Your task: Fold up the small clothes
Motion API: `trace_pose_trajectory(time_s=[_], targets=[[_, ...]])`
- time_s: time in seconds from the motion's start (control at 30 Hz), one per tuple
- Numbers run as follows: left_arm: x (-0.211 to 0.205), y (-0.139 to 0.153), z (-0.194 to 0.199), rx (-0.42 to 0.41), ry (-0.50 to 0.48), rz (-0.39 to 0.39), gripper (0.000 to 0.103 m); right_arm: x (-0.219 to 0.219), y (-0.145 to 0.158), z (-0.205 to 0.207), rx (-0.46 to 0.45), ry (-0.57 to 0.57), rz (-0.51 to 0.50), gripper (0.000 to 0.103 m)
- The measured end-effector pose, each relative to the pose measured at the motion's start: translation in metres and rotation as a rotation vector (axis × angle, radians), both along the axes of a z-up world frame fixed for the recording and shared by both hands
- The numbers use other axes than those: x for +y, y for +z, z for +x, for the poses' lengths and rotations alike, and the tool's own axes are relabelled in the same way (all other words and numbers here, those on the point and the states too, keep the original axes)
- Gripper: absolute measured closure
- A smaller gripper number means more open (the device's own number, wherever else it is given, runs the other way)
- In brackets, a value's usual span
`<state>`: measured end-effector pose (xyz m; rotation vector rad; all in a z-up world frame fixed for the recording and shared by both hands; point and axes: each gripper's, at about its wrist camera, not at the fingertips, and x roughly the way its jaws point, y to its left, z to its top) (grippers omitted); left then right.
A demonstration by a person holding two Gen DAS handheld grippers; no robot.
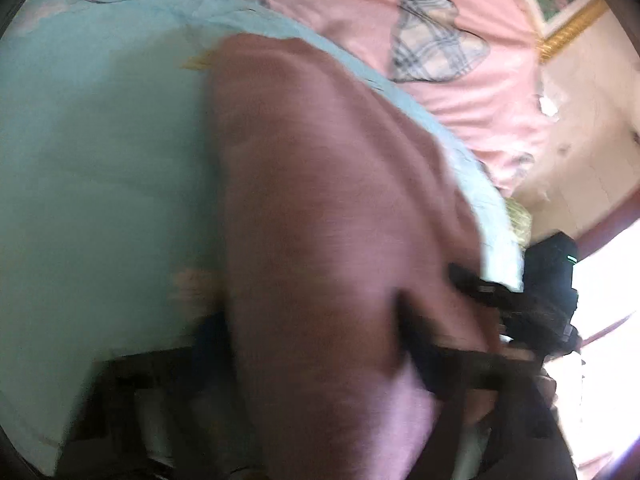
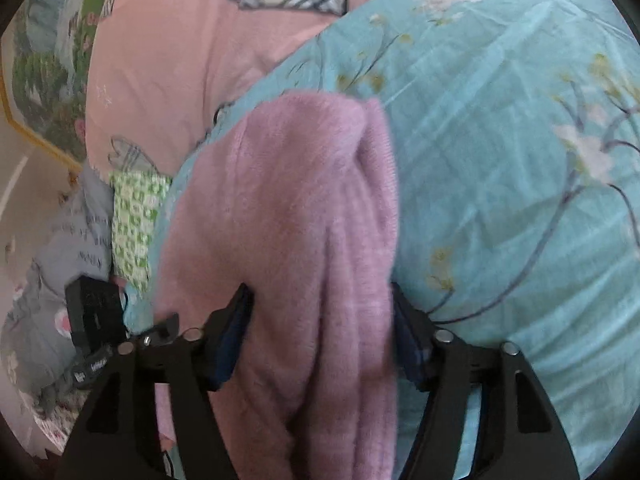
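A fuzzy mauve-pink garment (image 2: 288, 216) lies folded lengthwise on a light-blue floral sheet (image 2: 500, 160). In the right wrist view my right gripper (image 2: 322, 328) stands with its blue-padded fingers (image 2: 236, 332) on either side of the garment's near end. The jaws are wide apart and the cloth sits loosely between them. The left wrist view is blurred. There the garment (image 1: 320, 200) runs down over my left gripper (image 1: 280, 384), whose dark fingers show only as smears, so its grip is unclear. My right gripper (image 1: 480, 288) shows at the garment's right edge, and my left gripper (image 2: 160, 328) at its left edge.
A pink blanket (image 1: 460, 8) with plaid heart patches lies beyond the blue sheet. A green-and-white patterned cloth (image 2: 136, 216) and grey printed fabric (image 2: 72, 240) sit at the left. A gold-framed picture (image 2: 44, 80) hangs on the wall behind.
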<state>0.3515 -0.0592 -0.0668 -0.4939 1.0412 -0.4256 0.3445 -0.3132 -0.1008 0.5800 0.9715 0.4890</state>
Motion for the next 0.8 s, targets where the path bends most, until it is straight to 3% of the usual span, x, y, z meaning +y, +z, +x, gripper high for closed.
trace_pose_trajectory(time_s=[0.03,0.13,0.3,0.47,0.63,0.8], targets=[[0.001,0.002,0.001,0.001,0.005,-0.002,0.053,0.004,0.000,0.000,0.013,0.013,0.013,0.056],[0.003,0.021,-0.012,-0.057,-0.007,0.006,0.064,0.012,0.015,-0.011,-0.021,0.001,-0.001,0.063],[0.028,0.064,-0.063,-0.165,0.006,0.052,0.064,0.035,0.045,-0.045,-0.097,0.034,0.094,0.065],[0.091,0.088,-0.121,-0.217,0.059,0.087,0.064,0.098,0.053,-0.078,-0.141,0.141,0.156,0.065],[0.151,0.083,-0.149,-0.193,0.133,0.086,0.064,0.173,0.040,-0.084,-0.121,0.247,0.198,0.065],[0.197,0.036,-0.155,-0.077,0.209,0.059,0.062,0.212,0.013,-0.075,-0.055,0.288,0.171,0.065]])
